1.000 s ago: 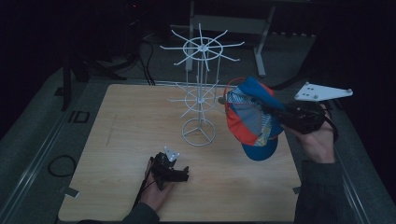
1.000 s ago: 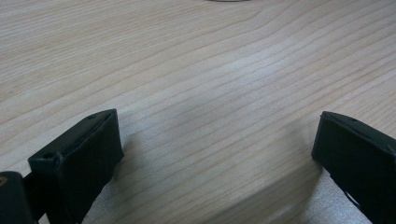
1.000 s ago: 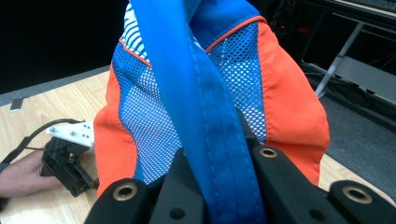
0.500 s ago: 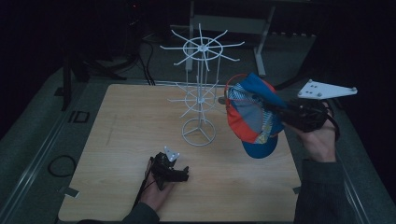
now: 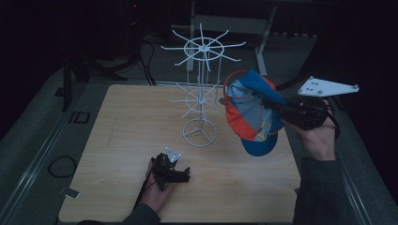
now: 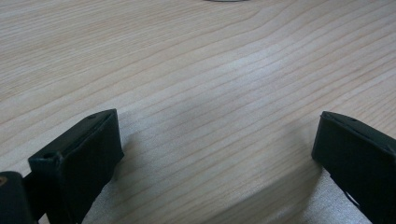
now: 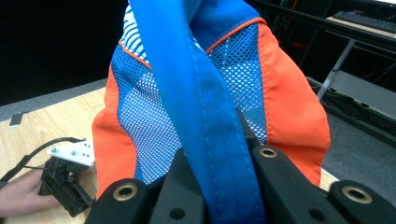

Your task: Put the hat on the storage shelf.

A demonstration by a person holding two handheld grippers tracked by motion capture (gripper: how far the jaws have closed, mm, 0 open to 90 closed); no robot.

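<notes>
A blue and orange mesh cap [image 5: 252,112] hangs in the air just right of the white wire rack [image 5: 202,96], close to the lower tier's arms. My right gripper [image 5: 287,114] is shut on it from the right. In the right gripper view the black jaws pinch a blue stitched band of the cap [image 7: 205,102] at my right gripper [image 7: 217,161]. My left gripper [image 5: 172,169] rests low on the wooden table [image 5: 117,140] near the front edge. In the left gripper view my left gripper [image 6: 217,133] stands open over bare wood.
The rack's round base [image 5: 199,133] sits mid-table, with a second spoked tier [image 5: 202,48] on top. A metal frame [image 5: 263,28] and cables lie behind the table. The other hand and its gripper [image 7: 65,179] lie below the cap in the right gripper view.
My right gripper has risen slightly with the cap in it. The left gripper has not moved.
</notes>
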